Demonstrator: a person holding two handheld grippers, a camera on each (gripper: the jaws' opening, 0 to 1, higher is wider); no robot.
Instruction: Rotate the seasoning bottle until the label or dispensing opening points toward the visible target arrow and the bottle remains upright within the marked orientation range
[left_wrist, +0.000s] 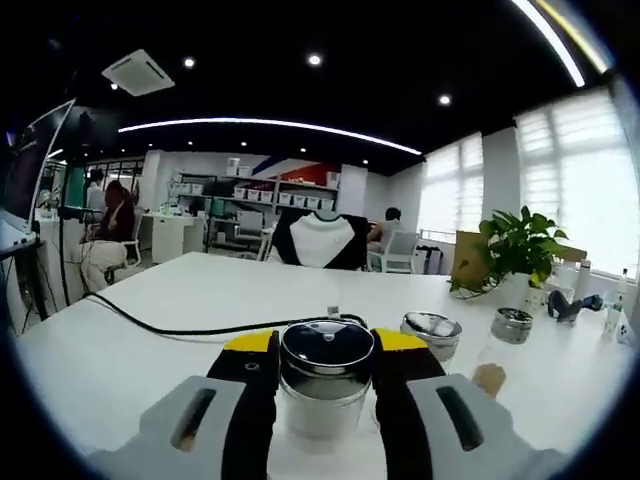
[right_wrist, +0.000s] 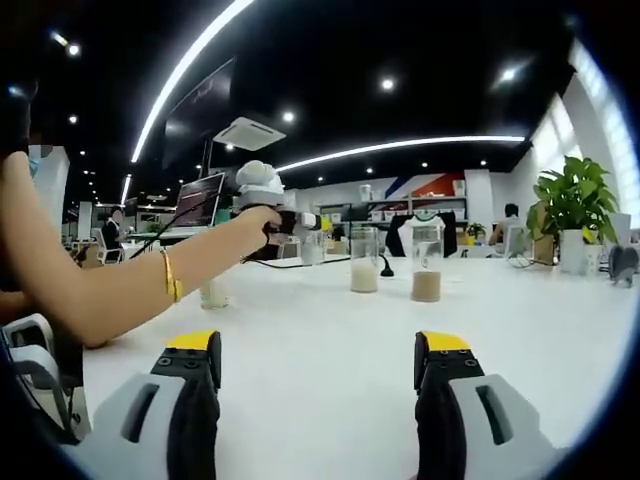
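Observation:
In the left gripper view, a clear glass seasoning bottle (left_wrist: 325, 395) with a shiny metal lid stands upright on the white table (left_wrist: 180, 310). My left gripper (left_wrist: 325, 347) is shut on it, one black yellow-tipped jaw against each side. I see no label on the glass from here. In the right gripper view, my right gripper (right_wrist: 316, 350) is open low over the table, jaws wide apart with nothing between them. A person's bare arm (right_wrist: 120, 285) reaches in from the left and holds the left gripper (right_wrist: 296, 222), with a small bottle (right_wrist: 313, 247) at its tip.
Two more metal-lidded bottles (left_wrist: 432, 333) (left_wrist: 511, 327) stand to the right. A black cable (left_wrist: 170, 325) crosses the table. A potted plant (left_wrist: 515, 245) stands at the far right edge. Jars of white (right_wrist: 364, 262) and brown (right_wrist: 427, 265) powder stand mid-table, another jar (right_wrist: 213, 291) behind the arm.

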